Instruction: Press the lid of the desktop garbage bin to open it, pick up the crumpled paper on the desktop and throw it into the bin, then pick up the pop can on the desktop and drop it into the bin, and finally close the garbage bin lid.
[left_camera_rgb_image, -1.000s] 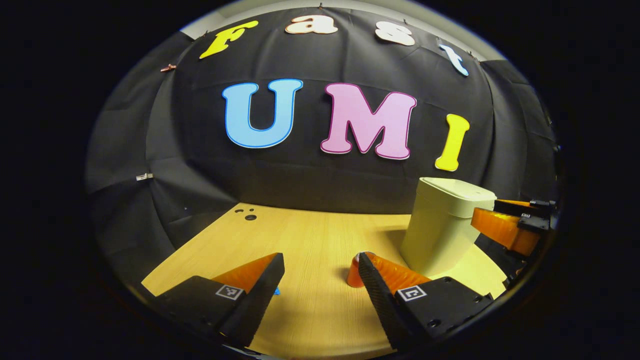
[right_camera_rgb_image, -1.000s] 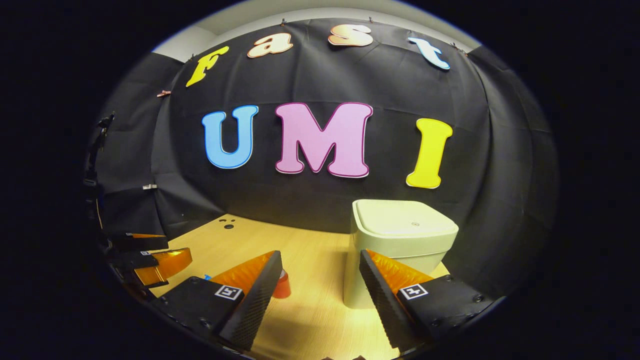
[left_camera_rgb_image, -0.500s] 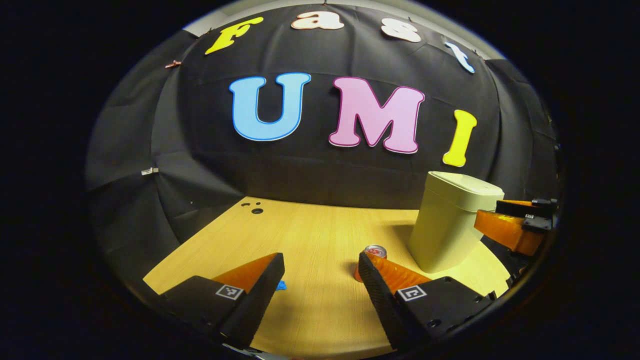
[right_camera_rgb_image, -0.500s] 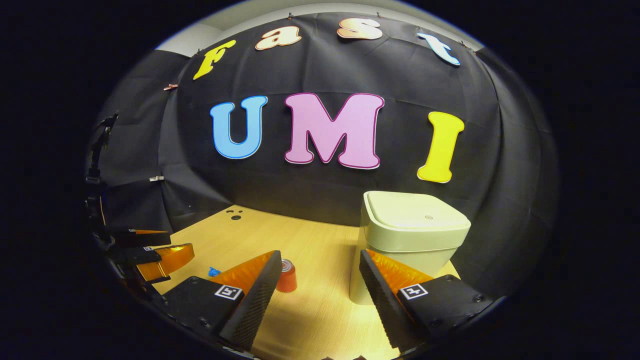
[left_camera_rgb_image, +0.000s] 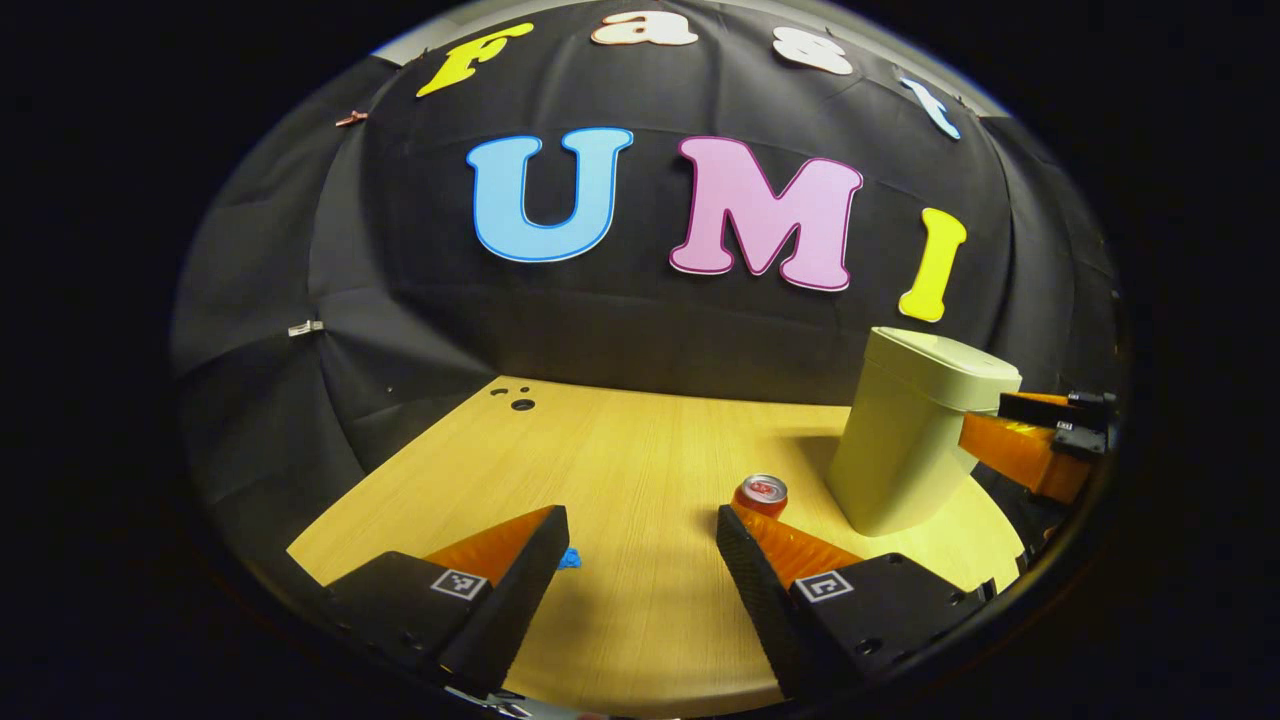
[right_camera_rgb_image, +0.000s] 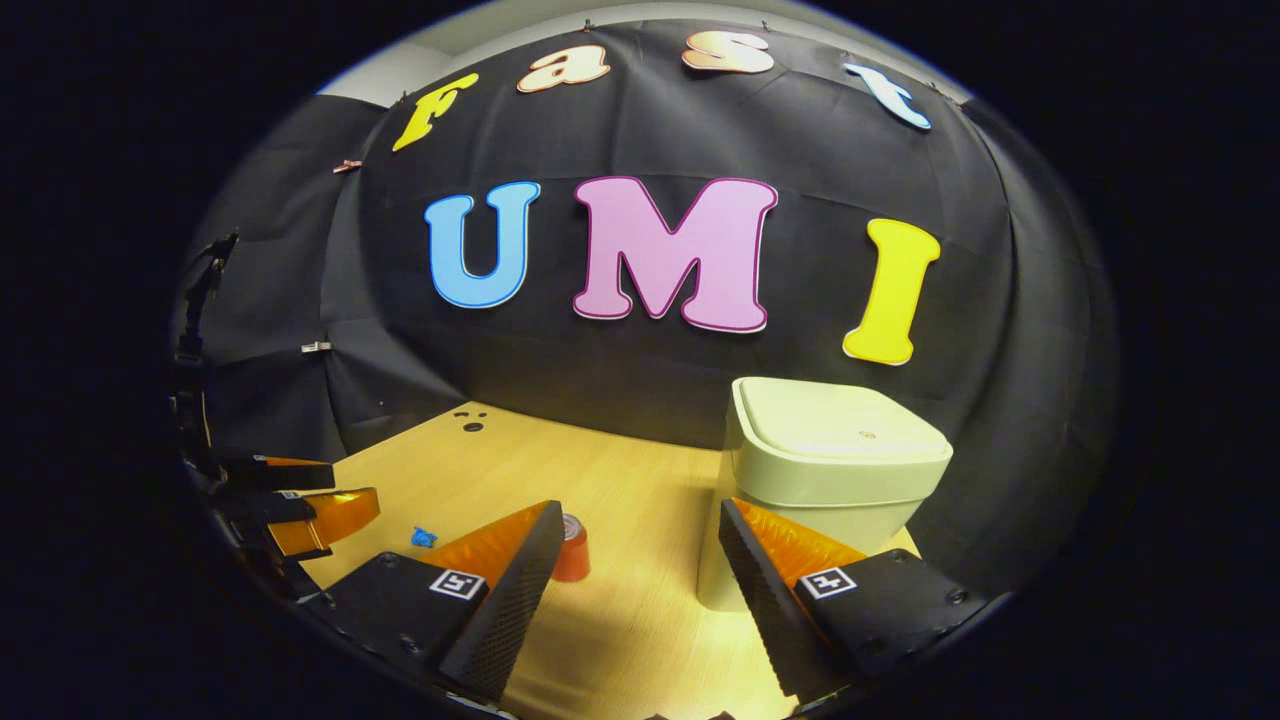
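Note:
The pale green bin (left_camera_rgb_image: 915, 445) stands at the table's right with its lid (right_camera_rgb_image: 840, 432) closed. An orange pop can (left_camera_rgb_image: 760, 495) stands upright just left of the bin, partly behind my left gripper's right finger. A small blue crumpled paper (left_camera_rgb_image: 570, 558) lies on the table by the tip of that gripper's left finger. My left gripper (left_camera_rgb_image: 640, 530) is open above the table with nothing between its fingers. My right gripper (right_camera_rgb_image: 640, 525) is also open and empty, in front of the bin (right_camera_rgb_image: 830, 480). The can (right_camera_rgb_image: 572, 550) and paper (right_camera_rgb_image: 423, 537) lie to its left.
The wooden table (left_camera_rgb_image: 620, 450) has small dark holes (left_camera_rgb_image: 515, 400) near its back left corner. The right gripper (left_camera_rgb_image: 1040, 445) hovers beside the bin at the right edge of the left gripper view. The left gripper (right_camera_rgb_image: 290, 500) shows far left in the right gripper view.
Both grippers have lifted and drawn back a little, so more of the table, the can's top and the blue paper come into sight. Both stay open.

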